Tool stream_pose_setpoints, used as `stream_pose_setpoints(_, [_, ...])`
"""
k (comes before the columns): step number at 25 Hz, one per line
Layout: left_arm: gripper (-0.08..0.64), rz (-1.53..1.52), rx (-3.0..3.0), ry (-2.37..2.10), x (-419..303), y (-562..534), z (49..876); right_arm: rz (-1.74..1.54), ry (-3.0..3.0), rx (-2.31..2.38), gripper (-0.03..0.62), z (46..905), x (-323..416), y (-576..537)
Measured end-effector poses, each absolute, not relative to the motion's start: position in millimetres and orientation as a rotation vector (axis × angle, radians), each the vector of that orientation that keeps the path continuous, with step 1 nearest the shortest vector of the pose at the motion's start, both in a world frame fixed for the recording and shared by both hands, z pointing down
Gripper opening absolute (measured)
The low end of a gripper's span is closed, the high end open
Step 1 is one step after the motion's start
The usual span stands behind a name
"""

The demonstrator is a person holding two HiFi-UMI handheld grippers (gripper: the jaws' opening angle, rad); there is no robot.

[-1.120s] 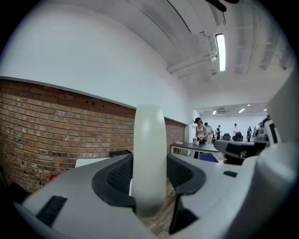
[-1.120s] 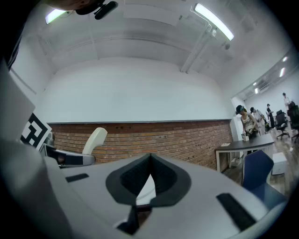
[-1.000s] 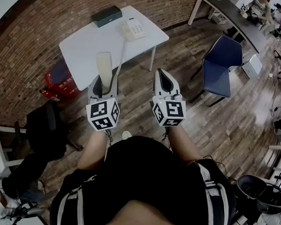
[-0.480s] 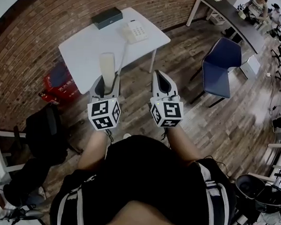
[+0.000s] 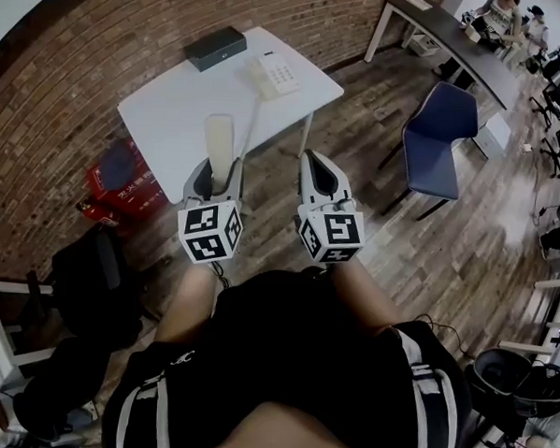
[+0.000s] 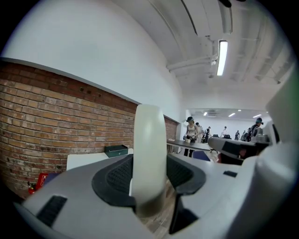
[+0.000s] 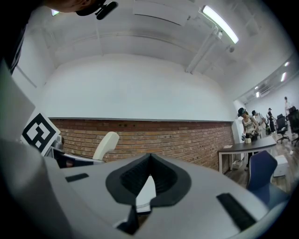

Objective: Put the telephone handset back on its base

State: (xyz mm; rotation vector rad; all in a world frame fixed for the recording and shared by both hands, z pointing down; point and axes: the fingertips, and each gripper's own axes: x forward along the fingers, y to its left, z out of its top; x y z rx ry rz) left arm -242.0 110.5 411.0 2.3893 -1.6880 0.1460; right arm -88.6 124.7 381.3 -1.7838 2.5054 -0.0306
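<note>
Cream handset (image 5: 219, 138) clamped by 1 end in left gripper (image 5: 214, 168); right gripper (image 5: 313, 160) closed, empty.
Risk: cord (image 5: 251, 123) running ahead to base (image 5: 274, 75) may snag and drag it.

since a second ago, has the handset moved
Yes. In the head view the handset, held in the left claw, has edged a little toward the base on the white table.

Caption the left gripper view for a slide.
Left hand-held gripper clamps a cream plastic telephone handset upright before a brick wall.
</note>
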Motion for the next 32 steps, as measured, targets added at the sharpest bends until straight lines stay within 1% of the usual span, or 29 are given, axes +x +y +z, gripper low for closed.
stream_pose_setpoints(5, [0.21, 0.136, 2.383, -1.674, -250.8, 98.6, 414.5, -0.037, 2.503, -1.805, -0.002, 384.1, -92.3, 115.9])
stream_pose_setpoints(12, [0.21, 0.151, 2.366, -1.656, -242.3, 71.7, 424.4, -0.041, 2.518, -1.798, -0.002, 390.4, -87.0, 88.6])
stream_pose_setpoints(20, [0.21, 0.102, 2.346, -1.69, -222.5, 15.8, 419.9, -0.057, 2.514, -1.76, -0.002, 389.4, -61.1, 23.0])
stream_pose_setpoints(32, [0.21, 0.175, 2.27, -1.671, -172.3, -96.1, 442.3, -0.139, 2.539, -1.719, -0.002, 408.2, -12.8, -96.1])
